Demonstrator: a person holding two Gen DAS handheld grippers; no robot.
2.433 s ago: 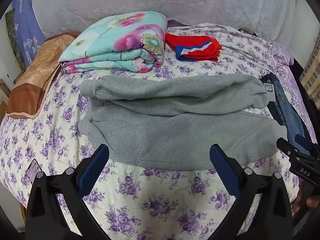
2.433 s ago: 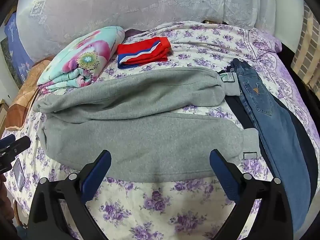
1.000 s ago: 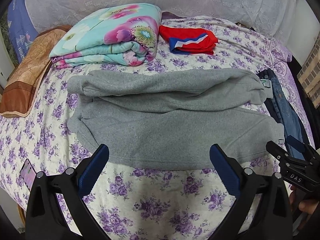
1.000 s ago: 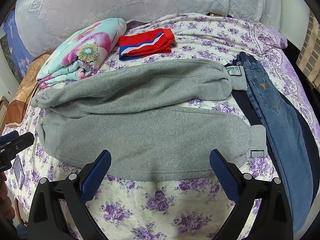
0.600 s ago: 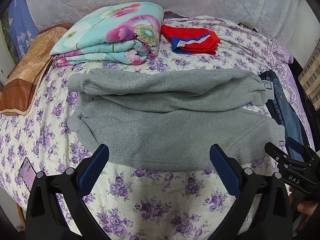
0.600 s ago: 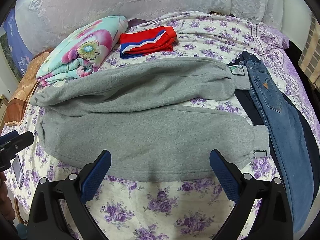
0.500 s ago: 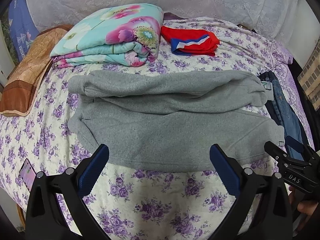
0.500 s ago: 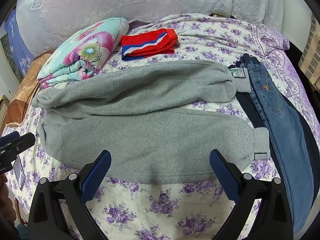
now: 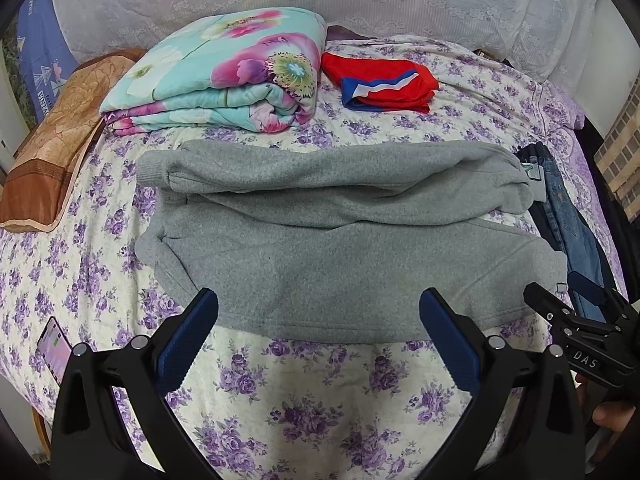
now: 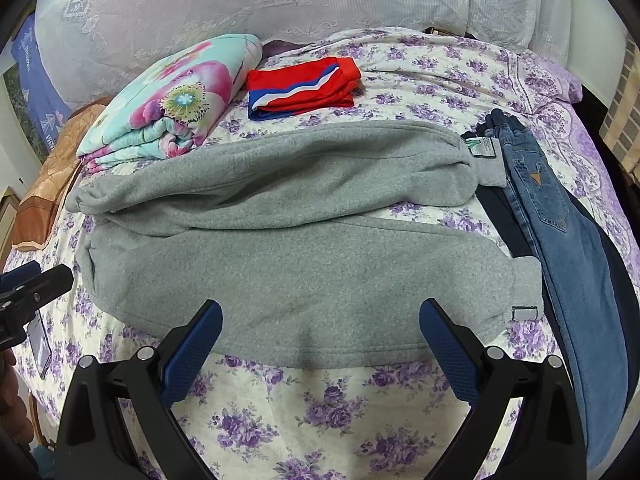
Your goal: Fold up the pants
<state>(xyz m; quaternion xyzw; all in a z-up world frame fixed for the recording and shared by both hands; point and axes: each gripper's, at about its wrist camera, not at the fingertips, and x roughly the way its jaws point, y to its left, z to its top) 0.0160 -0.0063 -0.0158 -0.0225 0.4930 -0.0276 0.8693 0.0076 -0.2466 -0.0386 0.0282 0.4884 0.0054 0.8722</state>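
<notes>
Grey sweatpants (image 9: 344,240) lie flat across the flowered bed, legs side by side, waist at the left and cuffs at the right; they also show in the right wrist view (image 10: 296,240). My left gripper (image 9: 318,316) is open and empty, just above the near edge of the pants. My right gripper (image 10: 320,320) is open and empty over the near leg, toward the cuff end. The right gripper shows at the right edge of the left wrist view (image 9: 560,304).
A folded floral quilt (image 9: 224,72) and folded red shorts (image 9: 384,80) lie at the back. Blue jeans (image 10: 568,232) lie along the right side over a dark garment. A brown pillow (image 9: 52,136) and a phone (image 9: 54,344) are at the left.
Both grippers have shifted only slightly over the near edge of the pants. Both stay open. The pants have not moved.
</notes>
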